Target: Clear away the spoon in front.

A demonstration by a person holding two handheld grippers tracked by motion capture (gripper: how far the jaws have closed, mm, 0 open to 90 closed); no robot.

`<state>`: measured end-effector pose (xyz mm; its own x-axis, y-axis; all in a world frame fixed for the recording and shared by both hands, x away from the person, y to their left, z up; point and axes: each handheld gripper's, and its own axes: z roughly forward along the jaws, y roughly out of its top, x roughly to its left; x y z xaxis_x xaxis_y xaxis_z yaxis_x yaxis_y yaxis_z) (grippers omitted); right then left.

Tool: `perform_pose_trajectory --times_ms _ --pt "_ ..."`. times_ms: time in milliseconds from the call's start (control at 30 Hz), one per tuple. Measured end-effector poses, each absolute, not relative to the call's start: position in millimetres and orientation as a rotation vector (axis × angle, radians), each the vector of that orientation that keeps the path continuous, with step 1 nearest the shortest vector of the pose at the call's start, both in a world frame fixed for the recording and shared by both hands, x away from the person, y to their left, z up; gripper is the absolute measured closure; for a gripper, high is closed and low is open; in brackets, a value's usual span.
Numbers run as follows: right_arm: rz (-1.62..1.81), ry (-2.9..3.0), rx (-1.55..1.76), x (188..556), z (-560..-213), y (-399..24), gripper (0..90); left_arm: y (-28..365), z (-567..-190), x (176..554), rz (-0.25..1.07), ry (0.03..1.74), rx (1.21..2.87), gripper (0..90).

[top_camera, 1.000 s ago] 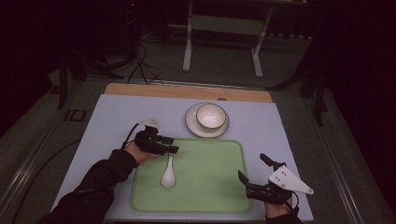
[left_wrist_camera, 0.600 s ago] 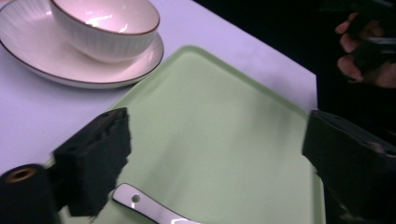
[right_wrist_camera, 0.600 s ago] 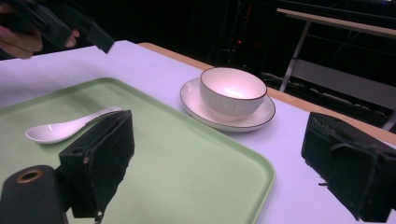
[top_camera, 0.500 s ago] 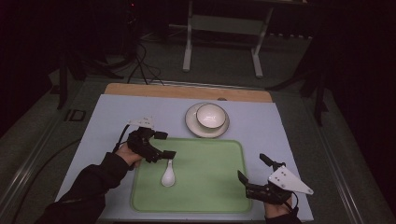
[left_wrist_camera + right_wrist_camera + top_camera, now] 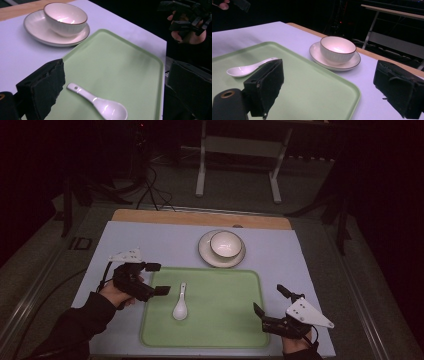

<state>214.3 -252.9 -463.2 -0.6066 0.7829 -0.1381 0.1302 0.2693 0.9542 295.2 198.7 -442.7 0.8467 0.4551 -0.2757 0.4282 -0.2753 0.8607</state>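
A white ceramic soup spoon (image 5: 179, 303) lies flat on the green tray (image 5: 220, 320), in its left half, handle pointing toward the far edge; a white bowl (image 5: 226, 244) sits on a white saucer (image 5: 205, 251) just beyond the tray on the pale blue mat (image 5: 165, 240). The left gripper (image 5: 156, 279) is held at the tray's left edge, near the spoon but clear of it, jaws spread and empty. The right gripper (image 5: 270, 301) rests at the tray's near right corner, well apart from the spoon, jaws likewise spread with nothing between them.
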Motion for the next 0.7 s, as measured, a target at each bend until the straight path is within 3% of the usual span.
perform_pose_trajectory --times_ms 700 --pt "1.355 1.931 0.814 213.9 -464.4 -253.3 9.5 218.9 -485.2 260.5 0.141 0.767 1.852 0.5"
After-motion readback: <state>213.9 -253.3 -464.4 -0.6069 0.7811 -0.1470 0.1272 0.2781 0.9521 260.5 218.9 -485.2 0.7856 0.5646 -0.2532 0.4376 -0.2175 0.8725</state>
